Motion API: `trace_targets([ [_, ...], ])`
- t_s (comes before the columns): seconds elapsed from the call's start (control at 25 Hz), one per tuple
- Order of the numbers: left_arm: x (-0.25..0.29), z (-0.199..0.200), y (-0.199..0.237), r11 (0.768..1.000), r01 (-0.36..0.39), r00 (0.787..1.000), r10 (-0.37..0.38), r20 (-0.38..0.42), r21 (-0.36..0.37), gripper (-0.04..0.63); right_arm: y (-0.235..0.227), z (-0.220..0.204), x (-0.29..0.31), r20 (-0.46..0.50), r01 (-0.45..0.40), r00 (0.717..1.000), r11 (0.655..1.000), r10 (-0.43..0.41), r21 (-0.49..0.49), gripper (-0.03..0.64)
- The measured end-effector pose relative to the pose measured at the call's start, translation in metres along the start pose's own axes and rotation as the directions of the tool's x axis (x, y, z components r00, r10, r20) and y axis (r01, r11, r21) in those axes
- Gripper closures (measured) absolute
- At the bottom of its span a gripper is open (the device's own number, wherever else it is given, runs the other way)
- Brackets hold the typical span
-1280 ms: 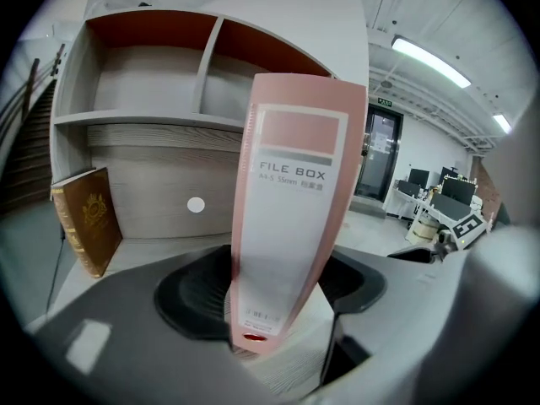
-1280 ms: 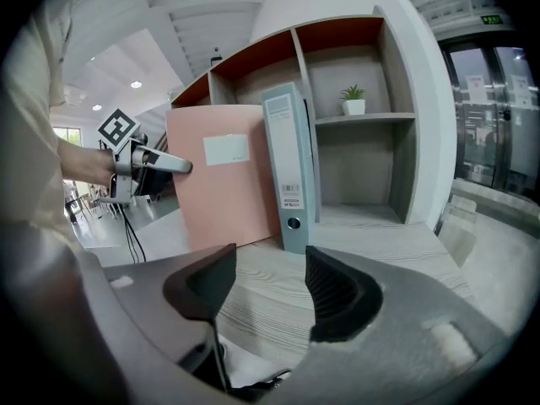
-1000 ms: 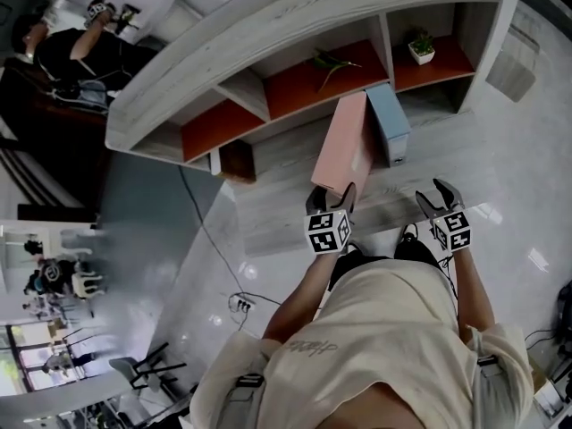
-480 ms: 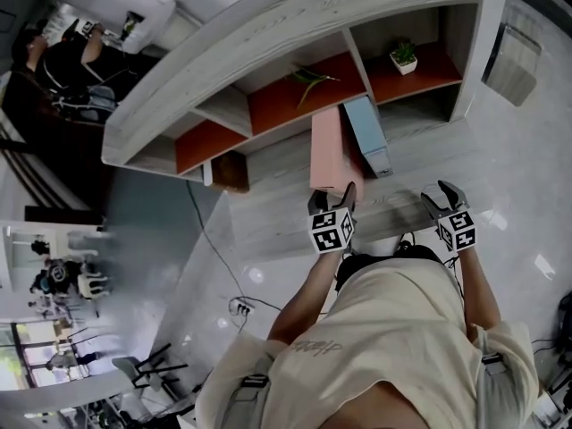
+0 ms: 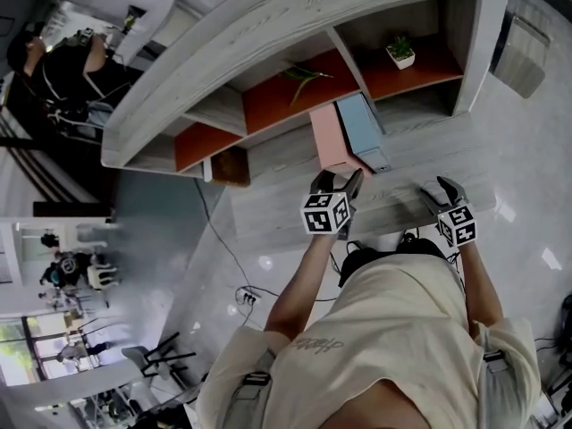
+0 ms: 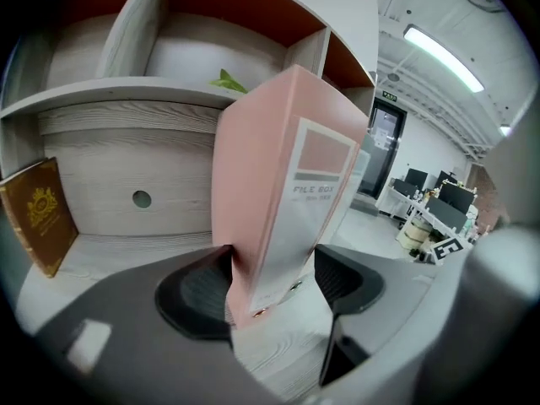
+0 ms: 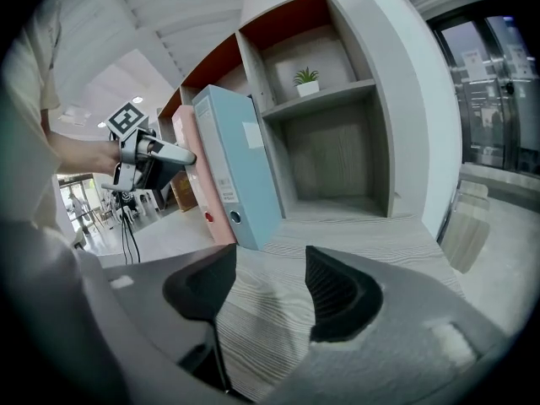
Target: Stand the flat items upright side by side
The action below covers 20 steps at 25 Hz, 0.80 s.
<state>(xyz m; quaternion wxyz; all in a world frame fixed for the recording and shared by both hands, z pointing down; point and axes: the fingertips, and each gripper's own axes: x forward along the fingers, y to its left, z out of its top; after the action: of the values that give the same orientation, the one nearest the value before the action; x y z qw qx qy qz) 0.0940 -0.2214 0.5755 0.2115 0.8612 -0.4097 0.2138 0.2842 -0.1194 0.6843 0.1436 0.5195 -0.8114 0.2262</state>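
Pinching the pink box (image 6: 270, 167) upright on the counter (image 7: 363, 234) beside the blue box (image 7: 236, 167), the left gripper (image 6: 274, 264) could tip both if it lets go crooked. Fingers on the right gripper (image 7: 270, 268) are wide, empty.

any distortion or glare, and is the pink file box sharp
Head view: shelf unit bows with wide-angle distortion, glare spots on floor. Left gripper view: pink file box sharp, corners vignetted black. Right gripper view: blue file box crisp, straight edges curve.

Clrs: pink file box (image 5: 332, 141) w/ grey spine label; blue file box (image 5: 362, 125); shelf unit (image 5: 268, 25) grey woodgrain, orange backs; brown book (image 6: 38, 216), gold emblem.
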Motion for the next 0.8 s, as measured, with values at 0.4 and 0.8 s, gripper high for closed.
trace_targets([
  [0.4,0.011,0.006,-0.002,0.998,0.055,0.998,-0.054,-0.026,0.029,0.279,-0.008,-0.008,0.004,-0.023,-0.010,1.000,1.000,0.011,0.026,0.360],
  [0.8,0.000,0.015,-0.006,0.996,0.088,0.995,-0.087,0.055,-0.027,0.292,0.010,0.009,0.014,-0.022,-0.087,0.996,0.996,0.086,-0.032,0.360],
])
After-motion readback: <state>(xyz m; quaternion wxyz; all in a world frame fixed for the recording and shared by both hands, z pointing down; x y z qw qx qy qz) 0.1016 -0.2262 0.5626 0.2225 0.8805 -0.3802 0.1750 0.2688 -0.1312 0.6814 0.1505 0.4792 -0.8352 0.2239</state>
